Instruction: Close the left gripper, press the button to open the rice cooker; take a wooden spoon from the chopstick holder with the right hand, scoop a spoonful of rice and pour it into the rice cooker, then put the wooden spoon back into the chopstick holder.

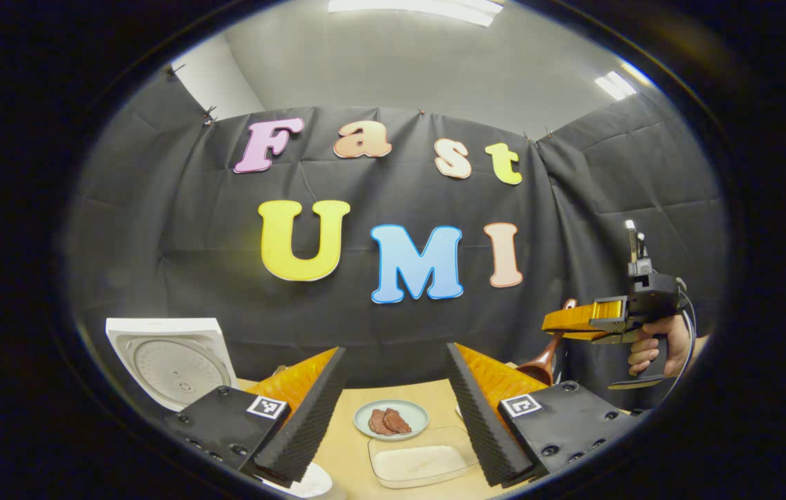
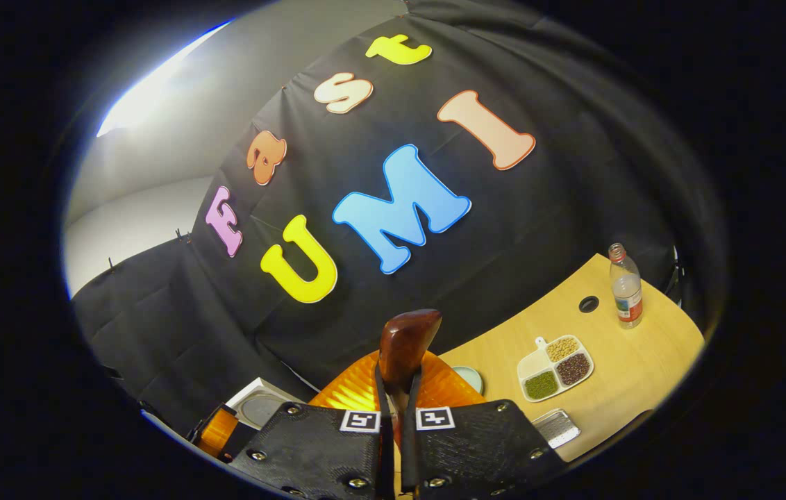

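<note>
The rice cooker [image 1: 171,361] stands at the left with its white lid raised, and shows again low in the right gripper view [image 2: 260,406]. My left gripper [image 1: 396,351] is open above the table with nothing between its fingers. At the far right a hand holds my right gripper [image 1: 553,325] in the air, shut on the wooden spoon [image 1: 544,362], whose bowl hangs down. In the right gripper view the gripper [image 2: 396,389] pinches the spoon [image 2: 407,340], one end sticking up past the fingers. A clear container of rice [image 1: 421,462] lies below the left gripper.
A pale plate with brown meat slices [image 1: 391,419] sits behind the rice container, a white dish [image 1: 313,482] at the bottom edge. On the wooden table [image 2: 643,361] are a divided tray of beans [image 2: 556,368], a bottle [image 2: 625,285], a small metal tray [image 2: 556,427] and a round hole [image 2: 588,303].
</note>
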`<state>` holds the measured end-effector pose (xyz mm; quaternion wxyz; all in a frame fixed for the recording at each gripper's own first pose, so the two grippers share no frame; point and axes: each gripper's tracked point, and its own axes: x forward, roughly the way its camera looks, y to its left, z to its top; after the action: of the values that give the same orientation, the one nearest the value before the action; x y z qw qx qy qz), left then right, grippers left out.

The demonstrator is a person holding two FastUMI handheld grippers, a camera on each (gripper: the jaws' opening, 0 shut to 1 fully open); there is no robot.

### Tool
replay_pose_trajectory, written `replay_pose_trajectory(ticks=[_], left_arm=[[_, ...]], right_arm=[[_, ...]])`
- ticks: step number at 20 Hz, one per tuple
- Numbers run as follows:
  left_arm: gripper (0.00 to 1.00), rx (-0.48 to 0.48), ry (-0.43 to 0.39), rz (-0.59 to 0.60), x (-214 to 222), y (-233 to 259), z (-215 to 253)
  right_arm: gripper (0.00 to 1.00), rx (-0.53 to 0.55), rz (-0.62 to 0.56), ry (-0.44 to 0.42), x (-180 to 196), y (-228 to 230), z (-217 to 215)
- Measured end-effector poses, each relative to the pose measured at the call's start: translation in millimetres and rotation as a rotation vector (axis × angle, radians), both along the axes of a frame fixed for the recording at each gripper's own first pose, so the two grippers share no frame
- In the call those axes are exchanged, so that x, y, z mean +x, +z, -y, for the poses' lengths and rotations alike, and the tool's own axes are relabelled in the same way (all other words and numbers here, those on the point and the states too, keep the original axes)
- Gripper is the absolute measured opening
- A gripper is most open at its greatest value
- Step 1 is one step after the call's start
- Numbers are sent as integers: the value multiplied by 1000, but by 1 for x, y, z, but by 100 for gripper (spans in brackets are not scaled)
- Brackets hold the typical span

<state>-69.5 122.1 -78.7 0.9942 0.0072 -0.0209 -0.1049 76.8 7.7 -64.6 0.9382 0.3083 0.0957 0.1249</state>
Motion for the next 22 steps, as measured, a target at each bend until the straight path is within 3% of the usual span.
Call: replay_pose_trajectory(ticks=[15, 22], left_arm=[[96, -4, 91, -44, -18, -15, -1], [96, 10, 131, -68, -28, -19, -10]], right_arm=[[4, -362, -117, -151, 9, -101, 56], [4, -369, -188, -164, 20, -152, 64]])
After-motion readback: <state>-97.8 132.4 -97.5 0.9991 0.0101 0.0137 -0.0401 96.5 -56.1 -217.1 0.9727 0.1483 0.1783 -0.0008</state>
